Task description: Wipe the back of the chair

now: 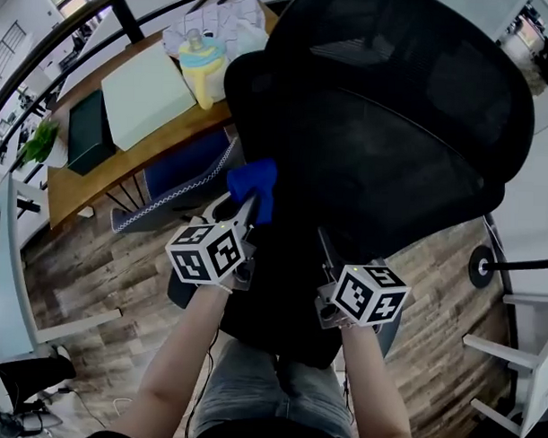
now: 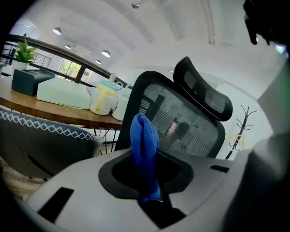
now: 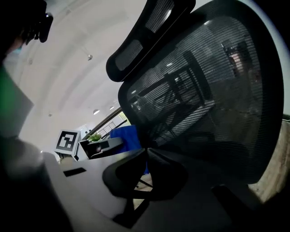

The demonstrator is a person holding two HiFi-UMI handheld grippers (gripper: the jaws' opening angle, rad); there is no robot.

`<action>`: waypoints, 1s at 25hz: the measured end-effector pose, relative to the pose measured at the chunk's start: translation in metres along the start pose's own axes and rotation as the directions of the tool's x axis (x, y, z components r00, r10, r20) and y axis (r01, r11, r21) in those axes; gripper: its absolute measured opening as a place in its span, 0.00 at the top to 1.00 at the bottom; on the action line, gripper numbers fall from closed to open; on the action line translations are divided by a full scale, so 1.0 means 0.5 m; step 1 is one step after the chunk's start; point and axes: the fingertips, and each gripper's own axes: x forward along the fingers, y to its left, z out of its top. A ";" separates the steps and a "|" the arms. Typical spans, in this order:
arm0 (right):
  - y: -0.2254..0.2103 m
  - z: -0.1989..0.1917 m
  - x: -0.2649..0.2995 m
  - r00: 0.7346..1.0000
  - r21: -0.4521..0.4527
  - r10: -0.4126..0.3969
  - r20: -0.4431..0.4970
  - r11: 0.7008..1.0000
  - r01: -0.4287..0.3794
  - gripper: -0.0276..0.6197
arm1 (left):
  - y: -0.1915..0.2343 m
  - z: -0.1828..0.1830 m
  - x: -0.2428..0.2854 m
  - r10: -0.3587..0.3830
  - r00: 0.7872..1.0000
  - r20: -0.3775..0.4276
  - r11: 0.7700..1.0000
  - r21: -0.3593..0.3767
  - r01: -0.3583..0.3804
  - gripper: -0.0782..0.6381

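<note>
The black mesh chair back (image 1: pixel 394 128) fills the middle and right of the head view. My left gripper (image 1: pixel 248 206) is shut on a folded blue cloth (image 1: pixel 254 186), and the cloth rests at the chair back's left edge. In the left gripper view the cloth (image 2: pixel 144 145) stands up between the jaws, with the chair back (image 2: pixel 181 122) and headrest (image 2: pixel 204 93) just behind it. My right gripper (image 1: pixel 325 249) is low against the chair, its jaws shut with nothing seen between them. In the right gripper view its jaws (image 3: pixel 146 156) sit close to the mesh (image 3: pixel 204 90).
A wooden table (image 1: pixel 87 176) stands at the left with a yellow and blue bottle (image 1: pixel 200 66), a pale green box (image 1: pixel 144 94) and a dark green box (image 1: pixel 87 131). A blue chair with white trim (image 1: pixel 172 179) is under it. A chair wheel (image 1: pixel 480 266) and white furniture (image 1: pixel 520 357) are at the right.
</note>
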 end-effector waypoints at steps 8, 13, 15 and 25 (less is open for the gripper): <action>0.016 0.064 -0.126 0.993 -0.019 0.013 0.119 1.000 -0.011 0.91 | -0.107 0.033 -0.071 -0.121 0.992 0.020 0.993 0.003 0.121 0.76; 0.025 0.133 -0.215 0.979 -0.069 0.015 0.202 0.998 -0.001 0.91 | -0.191 0.048 -0.110 -0.191 0.982 0.008 0.981 0.035 0.190 0.76; 0.033 0.165 -0.246 0.971 -0.089 0.019 0.239 0.996 0.002 0.91 | -0.223 0.060 -0.119 -0.216 0.976 0.007 0.975 0.047 0.215 0.76; 0.095 0.255 -0.381 0.924 -0.164 0.042 0.380 0.986 0.023 0.91 | -0.394 0.136 -0.182 -0.420 0.905 0.066 0.901 0.156 0.406 0.76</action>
